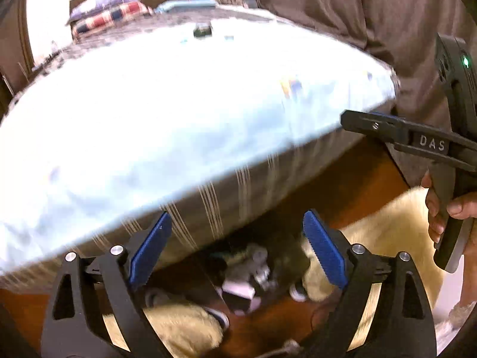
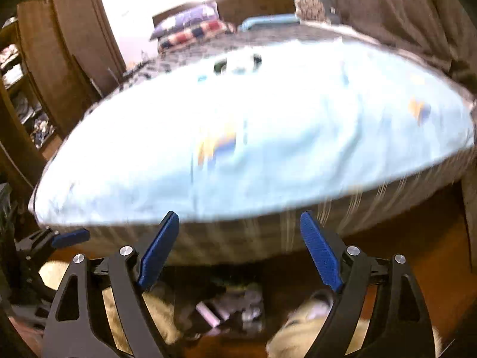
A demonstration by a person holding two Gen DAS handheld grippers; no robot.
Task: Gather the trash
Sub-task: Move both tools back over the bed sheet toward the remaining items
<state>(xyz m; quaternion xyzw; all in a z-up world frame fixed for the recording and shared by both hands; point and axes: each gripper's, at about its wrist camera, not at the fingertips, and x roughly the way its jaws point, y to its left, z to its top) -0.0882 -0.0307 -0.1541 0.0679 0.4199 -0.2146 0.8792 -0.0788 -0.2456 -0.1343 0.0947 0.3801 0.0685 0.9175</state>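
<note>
Bedroom scene, motion-blurred: pale blue bed (image 2: 268, 137) fills both views. Left gripper (image 1: 237, 249) and right gripper (image 2: 240, 249) both have jaws spread wide, holding nothing. Small crumpled trash (image 1: 247, 280) lies on the floor under the bed edge, beside cream rugs (image 1: 372, 238).

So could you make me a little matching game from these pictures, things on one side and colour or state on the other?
Things:
1. bed sheet
2. stacked pillows
3. left gripper
4. wardrobe

Colour or state:
A. brown wood
B. open, holding nothing
C. pale blue
D. red, white and navy checks

Pairs: 1-C, 2-D, 3-B, 4-A
</note>
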